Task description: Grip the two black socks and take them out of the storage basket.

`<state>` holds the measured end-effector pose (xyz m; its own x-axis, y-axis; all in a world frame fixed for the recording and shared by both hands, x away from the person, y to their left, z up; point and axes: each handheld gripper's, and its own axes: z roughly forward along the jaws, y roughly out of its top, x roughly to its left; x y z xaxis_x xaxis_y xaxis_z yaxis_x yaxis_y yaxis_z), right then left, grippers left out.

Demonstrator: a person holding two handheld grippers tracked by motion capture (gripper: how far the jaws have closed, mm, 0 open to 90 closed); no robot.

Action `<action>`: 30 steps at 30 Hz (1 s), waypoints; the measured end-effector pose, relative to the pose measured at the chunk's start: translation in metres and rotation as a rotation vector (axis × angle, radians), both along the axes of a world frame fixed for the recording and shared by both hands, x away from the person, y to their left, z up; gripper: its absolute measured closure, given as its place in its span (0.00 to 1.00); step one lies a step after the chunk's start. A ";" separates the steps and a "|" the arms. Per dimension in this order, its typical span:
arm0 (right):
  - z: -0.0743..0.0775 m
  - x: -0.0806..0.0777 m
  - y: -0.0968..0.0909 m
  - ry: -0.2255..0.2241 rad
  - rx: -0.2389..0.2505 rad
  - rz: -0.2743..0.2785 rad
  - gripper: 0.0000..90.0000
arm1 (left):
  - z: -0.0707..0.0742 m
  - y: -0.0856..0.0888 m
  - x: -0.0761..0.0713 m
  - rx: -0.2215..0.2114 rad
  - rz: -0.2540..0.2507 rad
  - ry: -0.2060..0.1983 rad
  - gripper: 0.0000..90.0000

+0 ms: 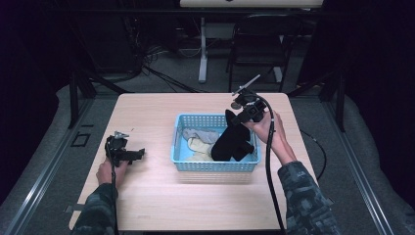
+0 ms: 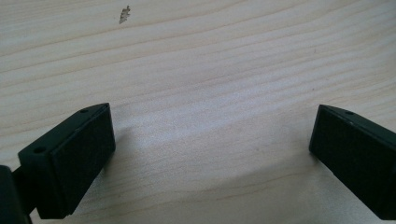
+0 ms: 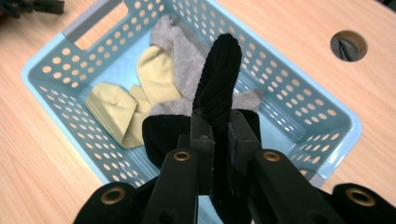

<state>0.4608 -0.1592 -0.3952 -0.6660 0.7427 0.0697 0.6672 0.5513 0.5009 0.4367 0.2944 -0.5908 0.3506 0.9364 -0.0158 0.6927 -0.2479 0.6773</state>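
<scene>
Closest to us in the right gripper view, the right gripper (image 3: 219,135) has its two black jaws drawn narrow and clamped on a black sock (image 3: 218,79), whose ribbed end stands up between and beyond the jaw tips. We hold that sock above a light blue perforated basket (image 3: 56,100). Inside the basket we see a grey sock (image 3: 182,56) lying along its middle and a pale yellow sock (image 3: 126,105) folded beside it, the two touching. A round hole in the tabletop (image 3: 348,45) shows past the basket's far corner.

From the high view, our right hand (image 1: 266,128) holds the right gripper (image 1: 242,116) tilted over the basket's right half, with the black sock (image 1: 234,142) hanging down from the jaws so that its lower part reaches into the basket (image 1: 215,165). The basket sits near the middle of the wooden table (image 1: 151,205).

Our left hand (image 1: 108,170) rests on the table well to the left of the basket, holding the left gripper (image 1: 139,153) low over the wood. In the left gripper view its jaws stand wide apart with bare wood grain between them, gripping nothing, and a small dark mark (image 2: 124,14) sits on the wood farther ahead.
</scene>
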 end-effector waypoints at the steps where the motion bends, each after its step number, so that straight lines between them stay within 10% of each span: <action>1: 0.002 0.000 0.000 0.001 0.002 -0.003 0.93 | 0.000 0.000 0.000 0.000 0.000 0.000 0.00; 30: 0.066 0.001 -0.004 -0.091 0.054 -0.002 0.93 | 0.000 0.000 0.000 -0.001 0.002 0.000 0.00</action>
